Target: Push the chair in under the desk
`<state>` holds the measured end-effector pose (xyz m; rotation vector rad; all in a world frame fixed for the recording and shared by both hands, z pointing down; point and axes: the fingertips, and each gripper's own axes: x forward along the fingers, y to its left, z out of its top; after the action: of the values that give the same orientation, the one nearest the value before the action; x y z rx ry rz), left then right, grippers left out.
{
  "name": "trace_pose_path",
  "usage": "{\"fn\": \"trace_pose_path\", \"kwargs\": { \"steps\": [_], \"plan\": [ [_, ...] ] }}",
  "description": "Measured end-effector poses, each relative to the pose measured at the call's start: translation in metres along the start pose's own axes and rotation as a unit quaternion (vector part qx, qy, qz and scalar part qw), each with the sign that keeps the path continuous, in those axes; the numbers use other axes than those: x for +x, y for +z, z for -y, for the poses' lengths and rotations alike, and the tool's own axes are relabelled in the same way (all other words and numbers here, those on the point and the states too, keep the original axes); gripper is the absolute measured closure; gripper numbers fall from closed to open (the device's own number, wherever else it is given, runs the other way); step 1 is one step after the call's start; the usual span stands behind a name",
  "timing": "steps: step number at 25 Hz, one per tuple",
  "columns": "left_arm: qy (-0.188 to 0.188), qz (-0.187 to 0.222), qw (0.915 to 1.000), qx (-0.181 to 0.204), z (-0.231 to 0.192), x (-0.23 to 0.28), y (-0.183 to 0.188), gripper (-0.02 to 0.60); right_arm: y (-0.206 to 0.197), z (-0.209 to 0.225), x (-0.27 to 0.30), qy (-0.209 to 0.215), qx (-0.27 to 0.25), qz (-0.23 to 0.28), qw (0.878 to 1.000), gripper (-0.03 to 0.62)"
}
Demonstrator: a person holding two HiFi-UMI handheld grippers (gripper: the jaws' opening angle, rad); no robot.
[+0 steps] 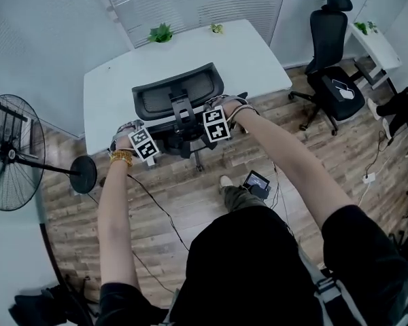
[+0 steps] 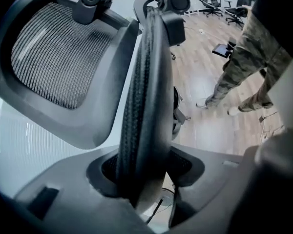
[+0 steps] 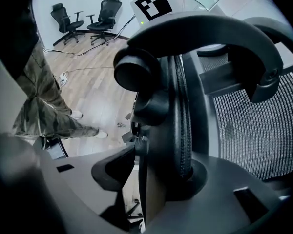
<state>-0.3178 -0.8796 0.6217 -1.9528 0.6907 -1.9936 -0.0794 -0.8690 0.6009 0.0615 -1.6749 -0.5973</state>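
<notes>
A black mesh office chair [image 1: 178,94] stands at the near edge of the white desk [image 1: 190,49], its back toward me and its seat partly under the top. My left gripper [image 1: 134,129] is at the left end of the chair's back rim and my right gripper [image 1: 219,109] at the right end. In the left gripper view the ribbed rim [image 2: 141,106] runs between the jaws of the left gripper [image 2: 146,179], with gaps on both sides. In the right gripper view the rim [image 3: 178,121] lies inside the right gripper [image 3: 161,184], a gap at its left. Both grippers are open.
A standing fan [image 1: 10,151] is at the left by the wall. A second black chair [image 1: 330,60] and a white side table [image 1: 377,46] are at the right. Two small plants [image 1: 161,32] sit on the desk's far edge. A cable [image 1: 156,206] and a small device [image 1: 256,182] lie on the wood floor.
</notes>
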Motion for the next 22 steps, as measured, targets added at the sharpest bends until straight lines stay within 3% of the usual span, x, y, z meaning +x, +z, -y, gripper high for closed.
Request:
{"fn": "trace_pose_path", "kwargs": {
  "steps": [3,8,13,17,20,22],
  "plan": [
    [0.004,0.002,1.0,-0.008,-0.004,-0.009,-0.003,0.359,-0.002,0.003,-0.003,-0.006,0.002,-0.007,1.0,0.407],
    [0.016,0.014,0.9975,-0.067,-0.004,-0.026,-0.003,0.353,-0.003,-0.005,-0.002,-0.005,0.0,-0.017,1.0,0.384],
    [0.03,0.035,0.9957,-0.08,0.0,-0.052,0.008,0.347,-0.014,-0.009,-0.009,-0.006,-0.013,-0.042,0.999,0.339],
    [0.047,0.057,0.9926,-0.097,0.01,-0.069,0.018,0.351,-0.022,-0.003,-0.029,-0.044,0.007,-0.057,0.997,0.387],
    [0.059,0.09,0.987,-0.119,0.009,-0.085,0.033,0.353,-0.025,0.013,-0.063,-0.077,0.054,-0.024,0.995,0.367],
    [0.069,0.126,0.979,-0.144,0.006,-0.102,0.048,0.359,-0.026,0.023,-0.087,-0.112,0.072,0.001,0.991,0.359]
  ]
}}
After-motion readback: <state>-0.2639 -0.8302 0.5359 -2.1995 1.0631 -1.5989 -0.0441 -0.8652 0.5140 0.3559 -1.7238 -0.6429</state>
